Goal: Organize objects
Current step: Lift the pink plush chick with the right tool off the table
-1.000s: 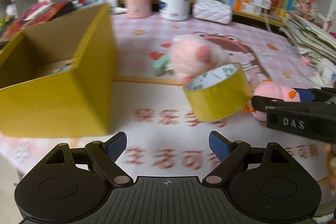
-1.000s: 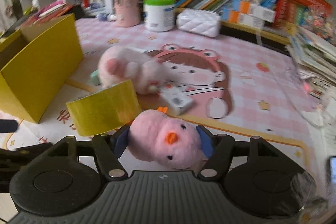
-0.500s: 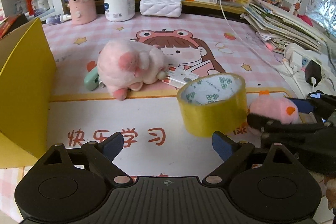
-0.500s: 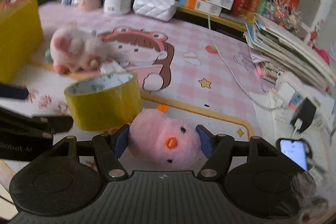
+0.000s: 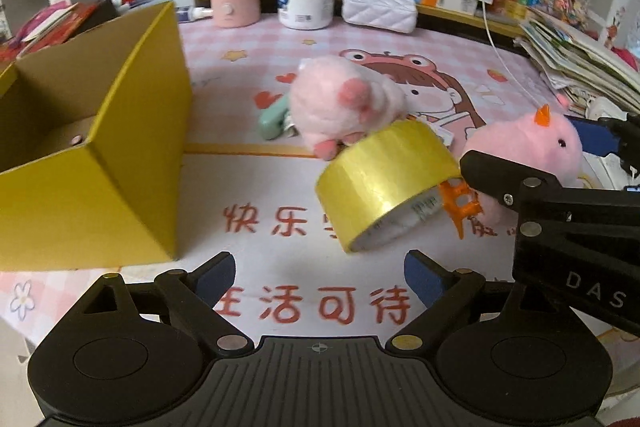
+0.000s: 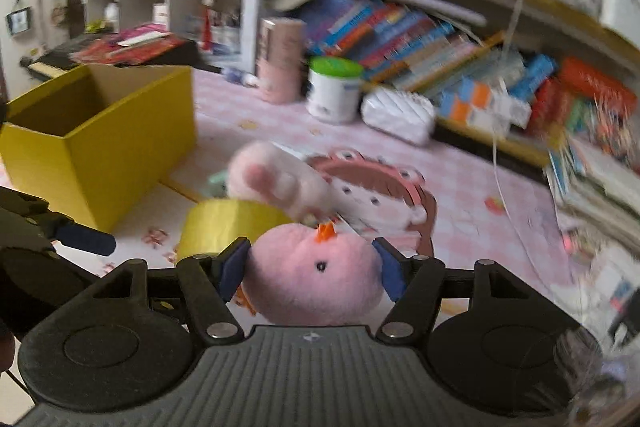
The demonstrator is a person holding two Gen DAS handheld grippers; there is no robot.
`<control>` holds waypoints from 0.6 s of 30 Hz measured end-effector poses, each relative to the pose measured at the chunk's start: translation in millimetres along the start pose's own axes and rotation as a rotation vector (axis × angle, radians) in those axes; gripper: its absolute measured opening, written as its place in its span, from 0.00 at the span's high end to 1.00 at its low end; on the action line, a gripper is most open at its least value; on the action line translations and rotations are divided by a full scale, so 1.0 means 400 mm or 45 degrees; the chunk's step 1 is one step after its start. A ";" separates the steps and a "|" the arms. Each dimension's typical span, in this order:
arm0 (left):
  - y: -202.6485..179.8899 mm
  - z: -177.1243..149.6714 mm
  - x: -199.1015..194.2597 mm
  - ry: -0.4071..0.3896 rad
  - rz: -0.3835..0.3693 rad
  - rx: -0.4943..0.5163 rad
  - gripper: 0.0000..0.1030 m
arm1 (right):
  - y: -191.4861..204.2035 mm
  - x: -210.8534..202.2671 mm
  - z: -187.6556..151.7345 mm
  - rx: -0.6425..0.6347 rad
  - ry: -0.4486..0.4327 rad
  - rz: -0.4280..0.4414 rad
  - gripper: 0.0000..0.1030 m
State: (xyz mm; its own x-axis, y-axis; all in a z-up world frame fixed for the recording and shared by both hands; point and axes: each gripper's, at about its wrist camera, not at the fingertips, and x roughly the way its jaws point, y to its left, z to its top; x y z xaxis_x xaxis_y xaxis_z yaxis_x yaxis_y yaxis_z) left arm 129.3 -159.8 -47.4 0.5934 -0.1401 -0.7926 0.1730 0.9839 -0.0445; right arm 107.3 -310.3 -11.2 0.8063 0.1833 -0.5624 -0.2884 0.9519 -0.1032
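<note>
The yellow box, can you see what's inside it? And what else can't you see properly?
- Yellow box, left wrist view: its near wall and the picture's left edge hide most of the floor; only a small speck shows.
- Tape roll: hanging from the pink chick toy, but how is hidden behind it.
- Green thing: half behind the pink plush; unclear.
- Books, right wrist view: too blurred to read.

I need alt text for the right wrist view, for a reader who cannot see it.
The right tongs grip a pink chick plush between blue pads. Beyond it stands a yellow tape roll, then a pink pig plush on a pink mat; an open yellow box stands left.
</note>
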 end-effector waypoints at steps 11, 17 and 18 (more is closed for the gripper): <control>0.009 -0.014 -0.024 -0.016 0.034 0.024 0.10 | 0.036 -0.022 0.004 -0.106 0.028 -0.078 0.40; -0.021 -0.018 -0.028 -0.025 -0.013 0.084 0.09 | -0.031 0.028 -0.049 0.082 0.261 -0.084 0.40; -0.026 -0.018 -0.028 -0.027 -0.012 0.096 0.09 | -0.036 0.027 -0.054 0.096 0.269 -0.092 0.40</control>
State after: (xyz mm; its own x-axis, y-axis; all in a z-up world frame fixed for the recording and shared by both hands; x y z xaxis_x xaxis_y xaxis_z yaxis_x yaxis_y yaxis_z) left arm 115.1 -167.8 -42.6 0.6081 -0.1524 -0.7791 0.2367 0.9716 -0.0053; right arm 109.1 -327.5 -33.6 0.6952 0.0658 -0.7158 -0.1877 0.9779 -0.0925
